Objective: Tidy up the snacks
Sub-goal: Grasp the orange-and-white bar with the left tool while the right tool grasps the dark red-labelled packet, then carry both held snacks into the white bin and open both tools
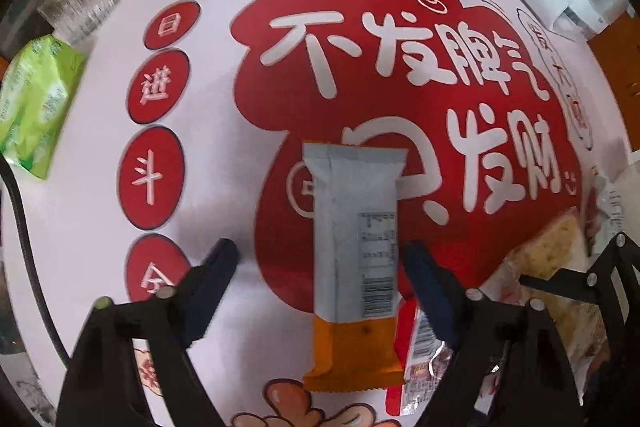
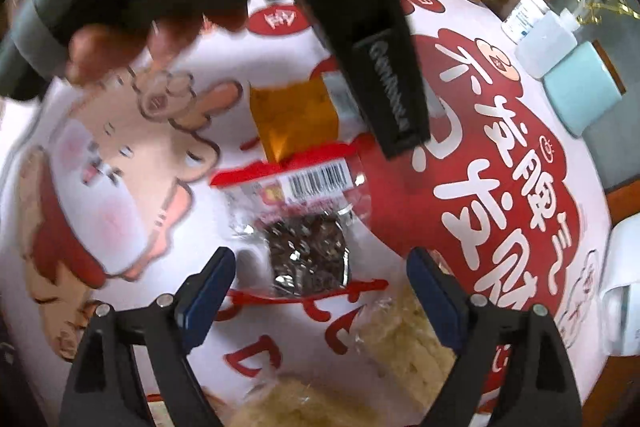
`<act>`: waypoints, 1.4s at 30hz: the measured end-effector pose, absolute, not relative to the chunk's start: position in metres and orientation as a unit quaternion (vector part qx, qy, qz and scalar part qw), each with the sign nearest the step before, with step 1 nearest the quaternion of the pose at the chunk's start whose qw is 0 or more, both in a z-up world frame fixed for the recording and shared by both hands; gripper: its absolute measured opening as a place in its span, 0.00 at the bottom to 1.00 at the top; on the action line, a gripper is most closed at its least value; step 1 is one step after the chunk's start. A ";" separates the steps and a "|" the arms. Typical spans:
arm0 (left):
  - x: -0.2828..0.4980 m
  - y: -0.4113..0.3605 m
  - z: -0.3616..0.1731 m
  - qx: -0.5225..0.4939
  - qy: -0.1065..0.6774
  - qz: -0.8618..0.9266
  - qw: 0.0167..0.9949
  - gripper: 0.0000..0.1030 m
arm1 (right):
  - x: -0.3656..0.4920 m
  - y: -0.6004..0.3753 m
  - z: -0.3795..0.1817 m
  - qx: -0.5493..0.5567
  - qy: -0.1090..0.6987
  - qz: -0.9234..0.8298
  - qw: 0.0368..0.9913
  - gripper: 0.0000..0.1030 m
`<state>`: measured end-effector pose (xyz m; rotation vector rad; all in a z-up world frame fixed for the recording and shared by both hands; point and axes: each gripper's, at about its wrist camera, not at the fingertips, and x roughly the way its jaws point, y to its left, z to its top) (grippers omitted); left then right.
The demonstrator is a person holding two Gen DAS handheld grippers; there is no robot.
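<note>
Left gripper (image 1: 320, 259) jaws wide, straddling grey-orange snack bar (image 1: 354, 251) untouched, long axis pointing away; right gripper (image 2: 320, 267) wide over red-edged packet (image 2: 296, 223).

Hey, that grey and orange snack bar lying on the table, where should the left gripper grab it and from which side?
Grip the grey and orange snack bar across its narrow width at mid-length, coming from straight above. It lies flat and lengthwise between the left gripper fingers, which already straddle its long edges. Avoid the orange end: it sits against the red-edged packet, so a finger there would probably catch it.
</note>
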<state>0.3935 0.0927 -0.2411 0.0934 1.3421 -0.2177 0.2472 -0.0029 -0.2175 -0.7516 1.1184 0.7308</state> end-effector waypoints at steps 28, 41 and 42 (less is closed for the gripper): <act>0.225 0.090 -0.054 0.013 0.504 -0.105 0.857 0.31 | 0.079 -0.092 -0.074 -0.035 0.422 0.291 0.858 0.41; 0.111 -0.072 -0.021 0.023 0.478 -0.185 0.858 0.31 | 0.002 -0.254 -0.038 0.032 0.422 0.092 0.901 0.41; 0.108 -0.088 -0.020 0.029 0.475 -0.192 0.858 0.31 | -0.001 -0.270 -0.035 0.033 0.419 0.071 0.905 0.41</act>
